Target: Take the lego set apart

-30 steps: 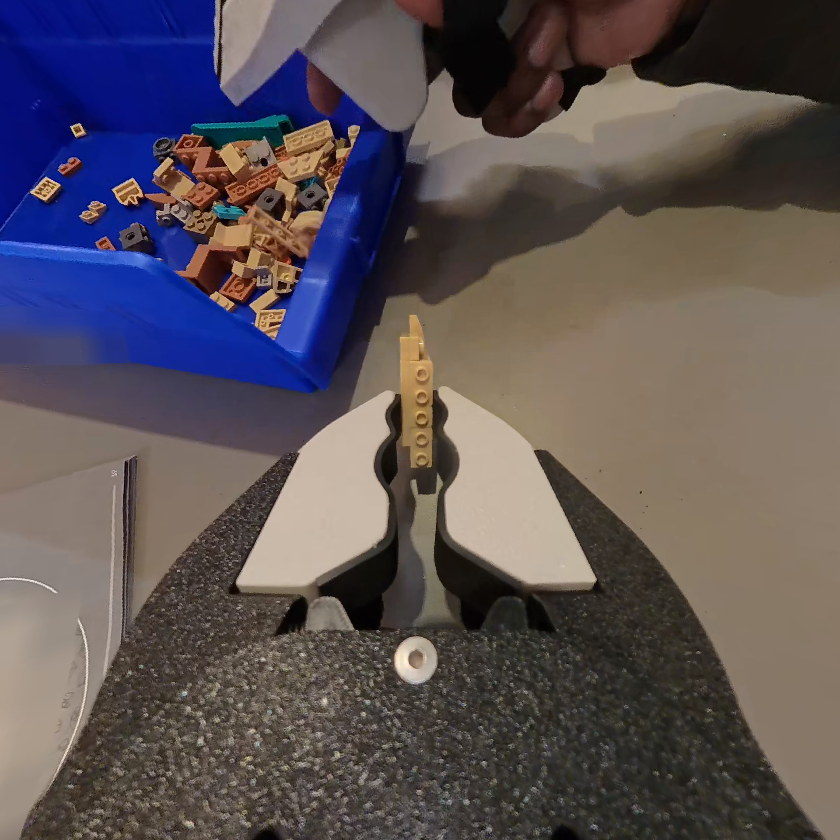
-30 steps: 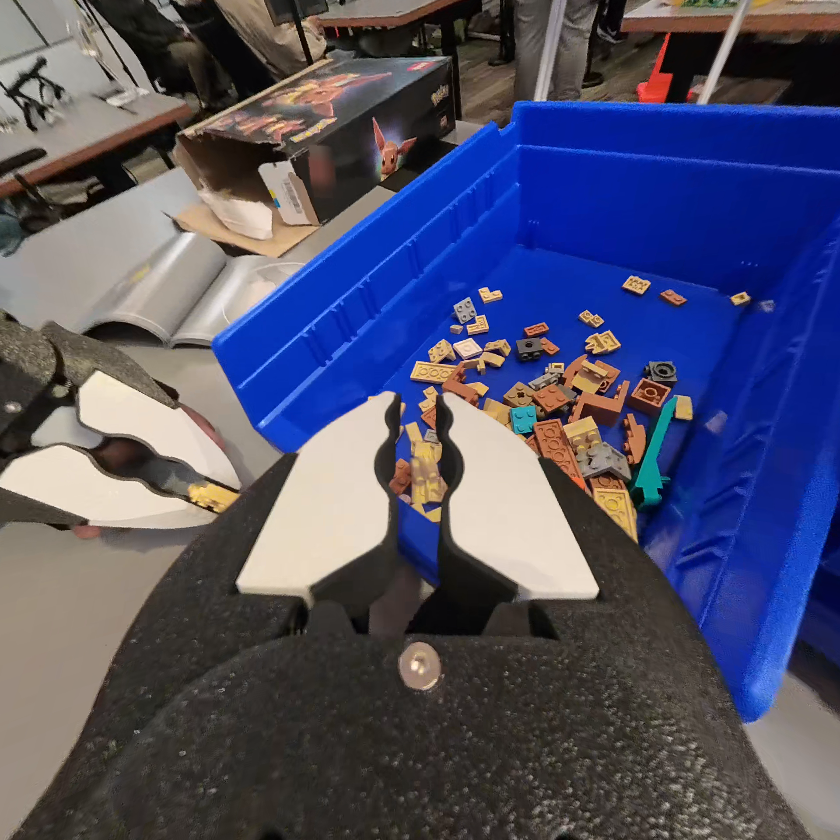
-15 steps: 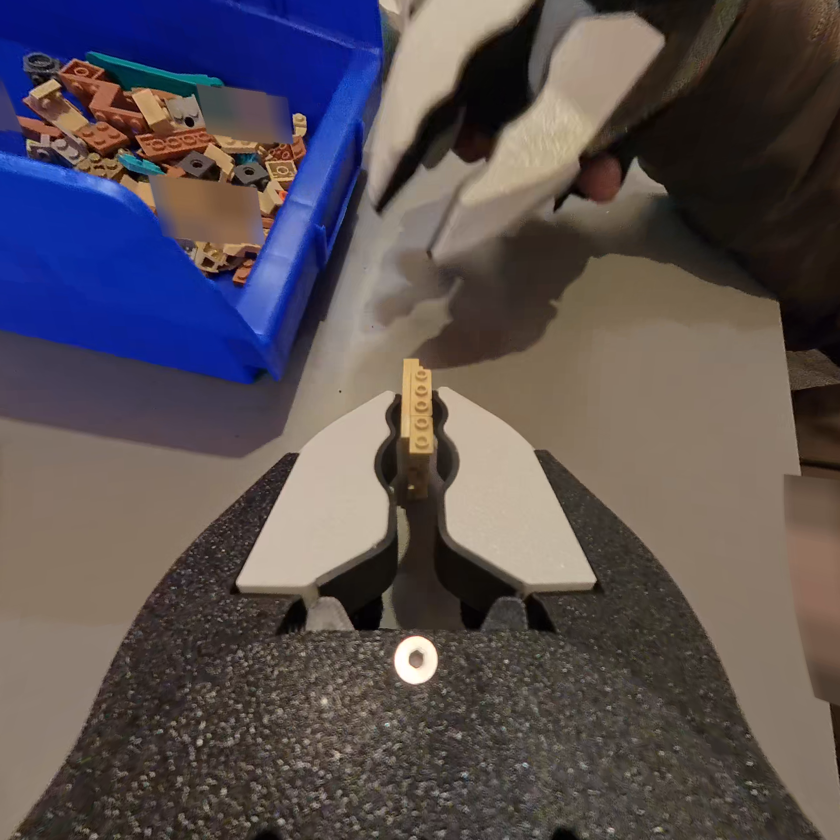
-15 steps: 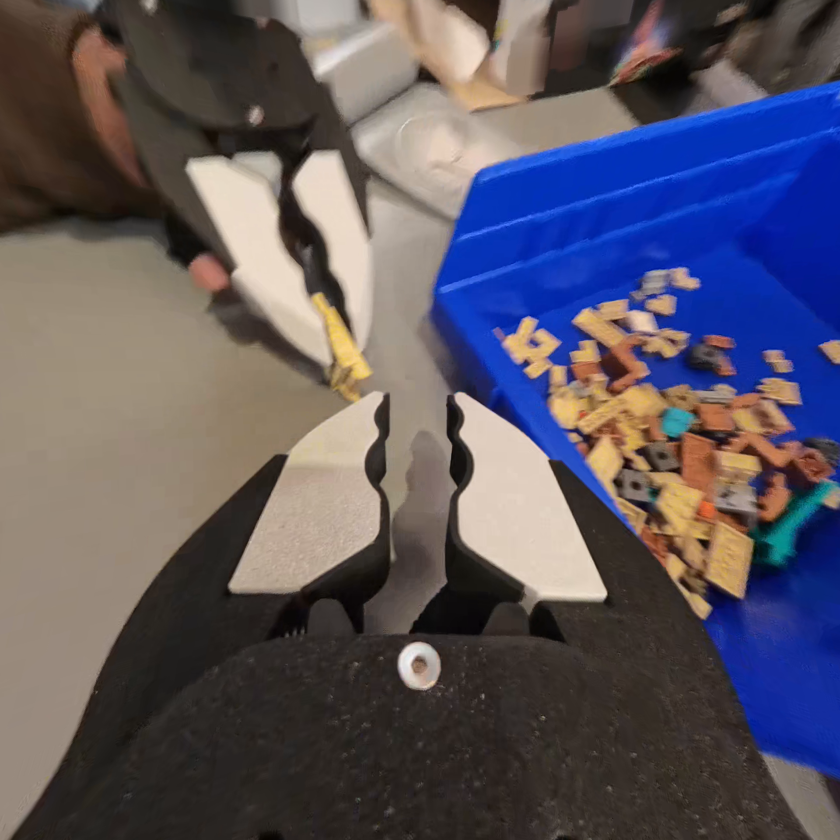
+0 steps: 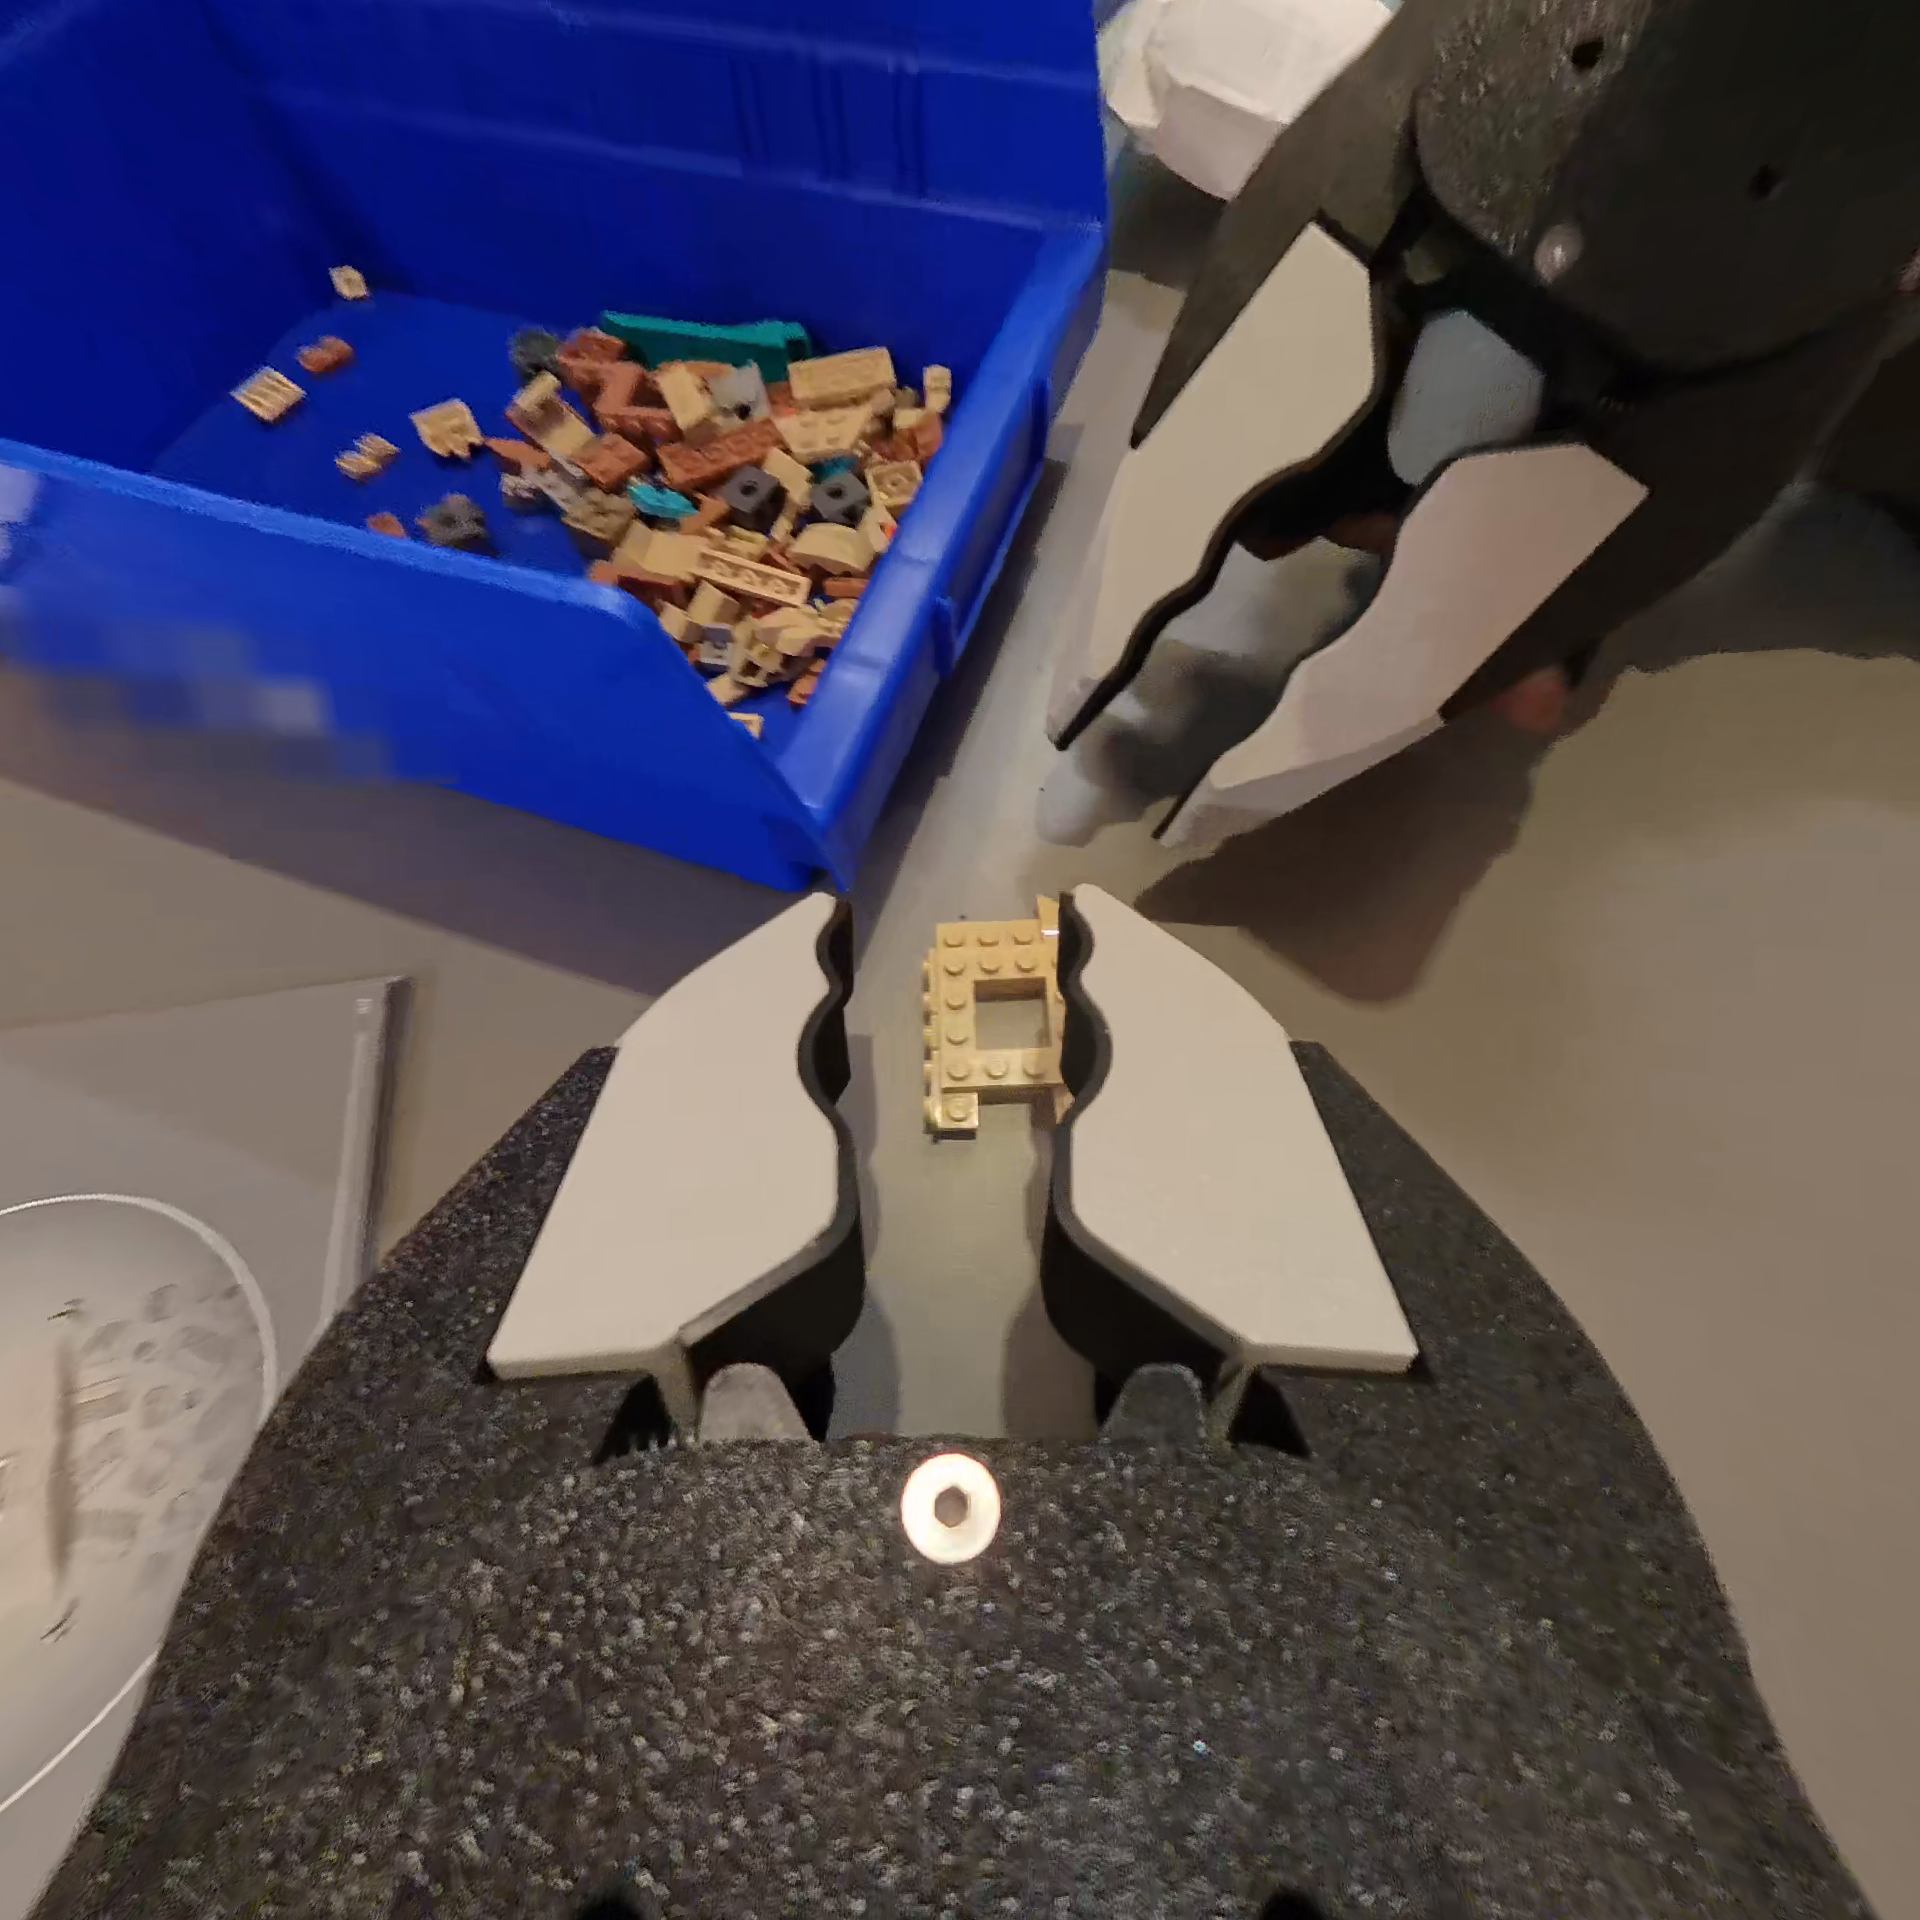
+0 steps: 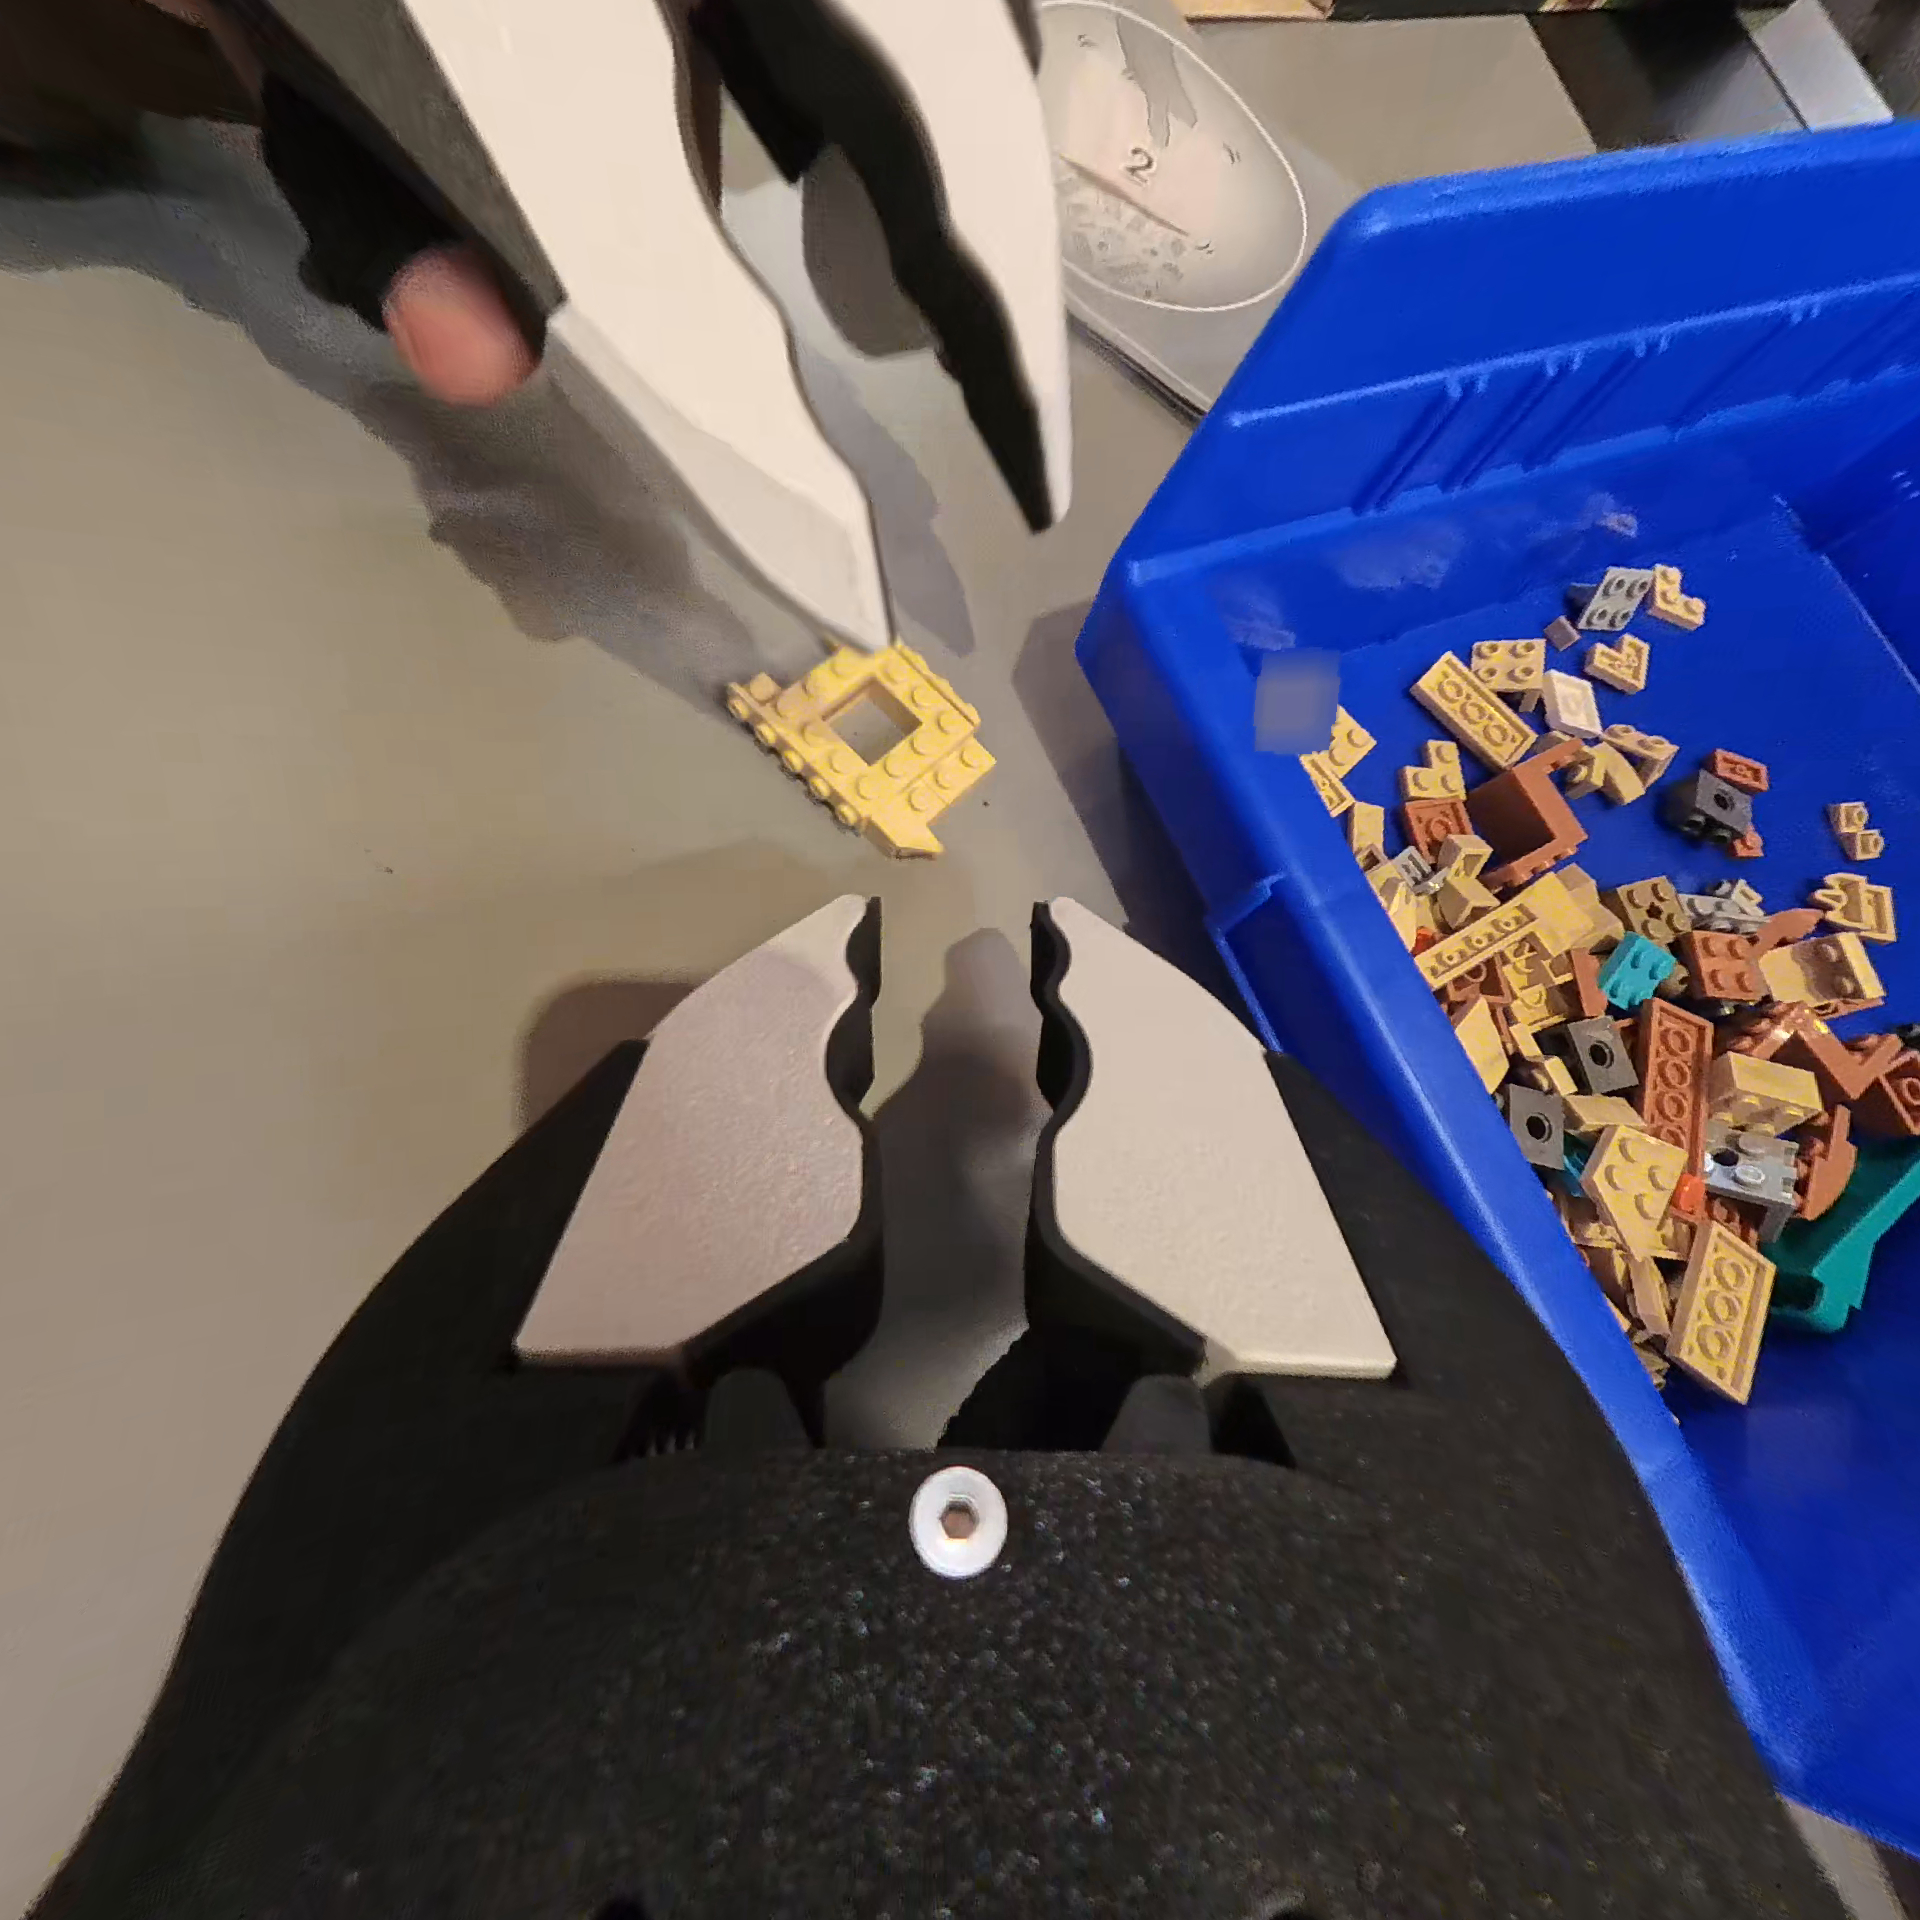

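Both grippers parted over the tan brick frame.
Your left gripper [image 5: 951,997] straddles the tan brick frame [image 6: 868,750] lying flat on the table [image 6: 312,831] (unclamped); your right gripper [image 6: 954,935] gapes empty, blue bin [image 6: 1299,582] at 2 o'clock.

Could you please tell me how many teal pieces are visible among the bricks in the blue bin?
2: a long teal piece at the pile's edge and a small teal brick within the pile; others may be buried.

Plain grey tabletop [image 5: 1558,1143], soft shadows, indoor light
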A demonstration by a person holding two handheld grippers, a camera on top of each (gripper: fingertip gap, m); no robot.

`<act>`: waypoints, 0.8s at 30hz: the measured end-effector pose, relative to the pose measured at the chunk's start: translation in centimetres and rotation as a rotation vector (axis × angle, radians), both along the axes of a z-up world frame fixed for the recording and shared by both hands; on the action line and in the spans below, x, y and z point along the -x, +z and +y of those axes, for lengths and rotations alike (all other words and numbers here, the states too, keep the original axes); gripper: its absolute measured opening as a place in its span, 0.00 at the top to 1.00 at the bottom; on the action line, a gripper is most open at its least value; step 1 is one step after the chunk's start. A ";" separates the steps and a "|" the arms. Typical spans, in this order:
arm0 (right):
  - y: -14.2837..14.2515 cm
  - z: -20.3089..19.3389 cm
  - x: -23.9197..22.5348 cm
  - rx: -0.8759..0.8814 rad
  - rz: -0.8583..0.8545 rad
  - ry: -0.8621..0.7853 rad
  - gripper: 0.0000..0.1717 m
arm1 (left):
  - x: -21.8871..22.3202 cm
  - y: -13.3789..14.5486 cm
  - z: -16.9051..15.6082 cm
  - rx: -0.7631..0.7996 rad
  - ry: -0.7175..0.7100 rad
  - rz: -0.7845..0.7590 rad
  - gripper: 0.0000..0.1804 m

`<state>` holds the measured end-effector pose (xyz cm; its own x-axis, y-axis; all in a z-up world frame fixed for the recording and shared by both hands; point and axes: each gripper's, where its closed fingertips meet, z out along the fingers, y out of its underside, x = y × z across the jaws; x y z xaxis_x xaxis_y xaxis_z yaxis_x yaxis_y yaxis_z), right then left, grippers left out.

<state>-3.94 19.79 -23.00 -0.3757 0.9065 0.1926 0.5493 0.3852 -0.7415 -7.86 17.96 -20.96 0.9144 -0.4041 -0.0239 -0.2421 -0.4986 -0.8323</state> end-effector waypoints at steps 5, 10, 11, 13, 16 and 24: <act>-0.6 -1.3 -0.6 -0.031 0.019 0.018 0.84 | 1.6 3.4 -0.8 -0.101 0.103 0.061 0.79; -0.4 -2.2 -0.2 -0.039 0.077 0.041 0.84 | 1.5 5.6 -3.6 -0.194 0.185 0.072 0.79; -0.3 -2.4 0.1 -0.024 0.086 0.042 0.84 | 1.5 5.8 -4.2 -0.225 0.210 0.061 0.79; -0.2 -2.7 0.8 -0.017 0.092 0.037 0.84 | 1.3 5.6 -5.4 -0.264 0.248 0.046 0.79; -0.1 -3.7 2.0 -0.030 0.103 0.044 0.85 | 1.6 4.7 -6.5 -0.252 0.288 0.110 0.79; 0.8 -7.0 4.7 -0.109 0.198 -0.030 0.84 | 3.6 6.1 -9.1 -0.387 0.346 0.006 0.79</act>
